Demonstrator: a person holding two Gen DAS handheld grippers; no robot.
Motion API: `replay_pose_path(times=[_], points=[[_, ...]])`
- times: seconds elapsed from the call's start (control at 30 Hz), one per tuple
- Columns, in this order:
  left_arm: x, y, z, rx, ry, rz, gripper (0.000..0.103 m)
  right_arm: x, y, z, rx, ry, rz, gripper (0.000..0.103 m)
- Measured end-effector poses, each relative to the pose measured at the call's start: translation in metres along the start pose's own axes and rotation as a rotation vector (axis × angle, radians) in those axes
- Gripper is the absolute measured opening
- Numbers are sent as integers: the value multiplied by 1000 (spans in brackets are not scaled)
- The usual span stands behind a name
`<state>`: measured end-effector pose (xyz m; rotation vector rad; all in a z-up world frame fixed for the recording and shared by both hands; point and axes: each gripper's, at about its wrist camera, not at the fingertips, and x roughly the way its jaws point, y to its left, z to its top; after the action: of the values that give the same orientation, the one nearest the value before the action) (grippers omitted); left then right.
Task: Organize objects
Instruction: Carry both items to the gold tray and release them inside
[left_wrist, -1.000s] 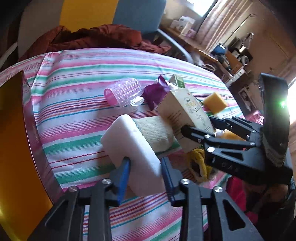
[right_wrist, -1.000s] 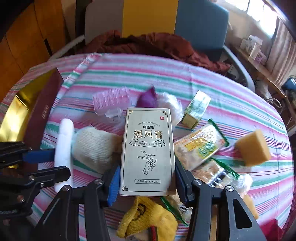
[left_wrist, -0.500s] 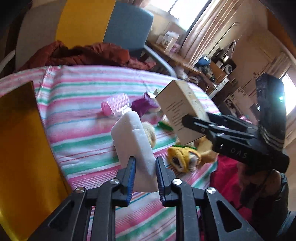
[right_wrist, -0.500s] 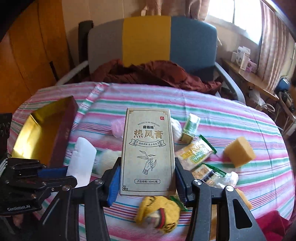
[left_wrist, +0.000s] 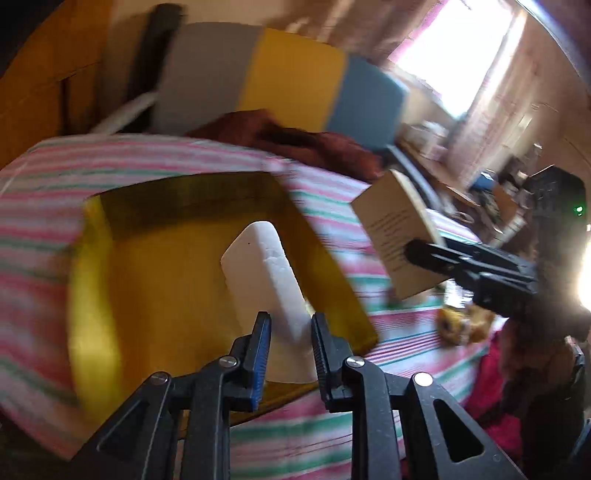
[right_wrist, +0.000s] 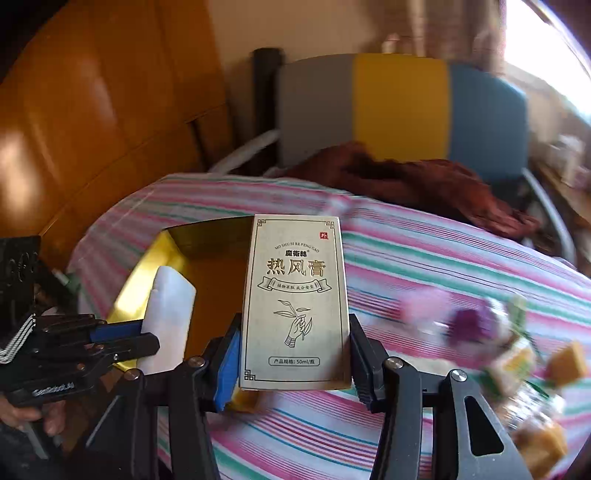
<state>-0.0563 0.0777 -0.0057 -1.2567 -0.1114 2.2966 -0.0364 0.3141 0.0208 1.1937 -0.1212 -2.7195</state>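
Observation:
My left gripper is shut on a white foam block and holds it over the open gold-lined box at the table's left. The block also shows in the right wrist view, over the same box. My right gripper is shut on a beige carton with Chinese print, held upright above the box's right edge. In the left wrist view the carton hangs to the right of the box.
The round table has a pink and green striped cloth. Blurred loose items lie at the right: a purple wrapper, yellow sponges, snack packets. A chair with a red-brown garment stands behind the table.
Both grippers have swung left, away from the pile of items, carrying the foam block and the carton to the gold box. Both views are now blurred by motion.

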Motion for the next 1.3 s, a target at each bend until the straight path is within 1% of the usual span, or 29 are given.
replay_pose_path(times=[0.03,0.1,0.2,0.27,0.33,0.4,0.43,0.47,0.5,0.53,0.6,0.7,0.77,0.87,0.9,1.0,1.13,1.3], points=[[-5,17,-5,-21,-3,41,22,9,12,3,-15,14,22,52],[-7,38,-14,-35,11,86,22,34,38,8,-39,56,73,52],[-12,64,-28,-73,23,159,25,68,64,12,-47,111,103,52],[-17,80,-35,-110,19,171,27,94,79,17,-30,145,120,52],[-20,85,-39,-130,17,167,29,118,87,24,19,164,139,52],[-24,88,-46,-134,12,165,30,129,95,29,47,163,171,54],[-25,87,-45,-131,14,162,33,136,99,34,87,150,206,60],[-27,86,-46,-130,14,162,33,142,104,37,114,150,231,76],[-29,86,-46,-135,8,163,33,146,105,39,138,155,242,80],[-34,88,-48,-142,0,161,33,147,108,40,148,152,232,80],[-40,90,-48,-161,-22,160,33,147,113,38,127,152,230,80],[-53,92,-45,-186,-73,161,33,135,114,26,104,168,216,80],[-57,90,-41,-195,-97,177,33,127,113,14,90,173,197,81],[-57,85,-36,-196,-117,219,33,117,110,1,71,180,167,86],[-57,82,-35,-195,-122,244,33,111,111,-3,59,171,152,87],[-56,78,-34,-198,-141,292,33,102,110,-8,24,138,116,93],[-59,67,-35,-170,-177,368,33,86,111,-15,-9,87,56,95],[-61,54,-38,-117,-199,409,33,70,115,-18,-40,40,11,98]])
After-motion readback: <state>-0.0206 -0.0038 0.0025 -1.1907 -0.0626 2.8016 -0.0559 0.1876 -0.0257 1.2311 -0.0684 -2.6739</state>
